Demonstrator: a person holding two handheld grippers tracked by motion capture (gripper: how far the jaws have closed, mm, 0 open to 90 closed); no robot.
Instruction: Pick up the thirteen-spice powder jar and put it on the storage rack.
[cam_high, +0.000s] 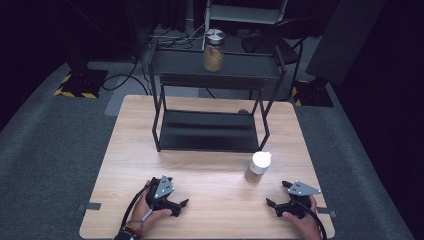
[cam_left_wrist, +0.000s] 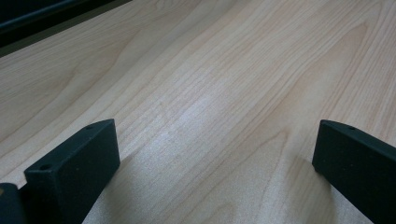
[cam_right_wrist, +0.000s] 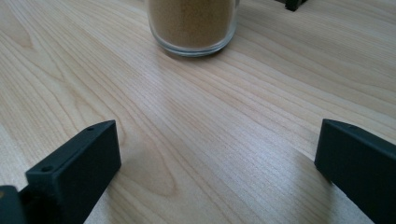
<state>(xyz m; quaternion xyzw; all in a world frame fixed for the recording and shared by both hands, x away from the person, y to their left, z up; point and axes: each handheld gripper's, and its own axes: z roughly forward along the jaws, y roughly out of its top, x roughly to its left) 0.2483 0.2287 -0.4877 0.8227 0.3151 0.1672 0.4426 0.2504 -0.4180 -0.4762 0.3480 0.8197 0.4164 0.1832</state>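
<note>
The wooden table carries a black 2-tier shelf at its far edge, and 1 jar with a metal lid already stands on the top tier. A 2nd jar with a white lid waits near the right edge, in front of the shelf, untouched. The right gripper points at it, jaws wide apart and empty; the left gripper rests near the front edge, jaws also apart. Judging by this, about half the shelving remains.
</note>
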